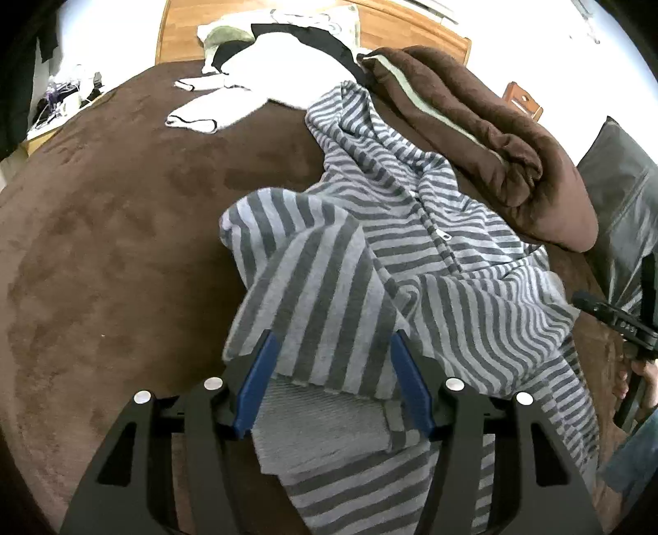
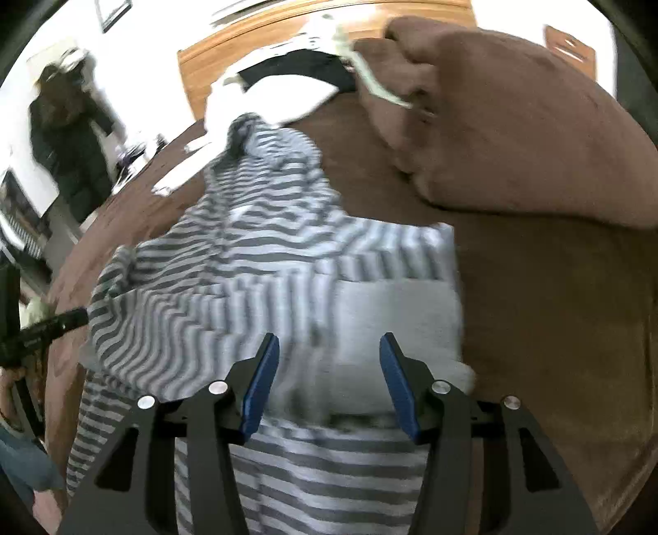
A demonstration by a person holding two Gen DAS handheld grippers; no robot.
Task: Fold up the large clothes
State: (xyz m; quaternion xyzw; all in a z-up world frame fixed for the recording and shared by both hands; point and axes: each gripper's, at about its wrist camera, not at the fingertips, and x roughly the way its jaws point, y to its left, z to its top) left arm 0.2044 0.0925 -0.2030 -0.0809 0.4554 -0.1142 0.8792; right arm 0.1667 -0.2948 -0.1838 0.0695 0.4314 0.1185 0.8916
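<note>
A grey-and-white striped zip hoodie (image 1: 411, 230) lies crumpled on a brown bed cover (image 1: 103, 247). In the left wrist view my left gripper (image 1: 331, 341) is open, its blue pads (image 1: 259, 382) on either side of a striped sleeve with a ribbed cuff (image 1: 325, 415). In the blurred right wrist view my right gripper (image 2: 327, 341) is open over the same hoodie (image 2: 255, 247), above a pale grey ribbed part (image 2: 395, 321). Neither gripper holds any cloth. The right gripper's handle (image 1: 617, 321) shows at the right edge of the left wrist view.
A folded brown blanket (image 1: 473, 136) lies to the right of the hoodie. A white garment (image 1: 255, 78) and dark clothes (image 1: 320, 37) lie at the wooden headboard (image 1: 407, 33). A cluttered side table (image 1: 57, 107) stands far left. Dark coats (image 2: 70, 136) hang at left.
</note>
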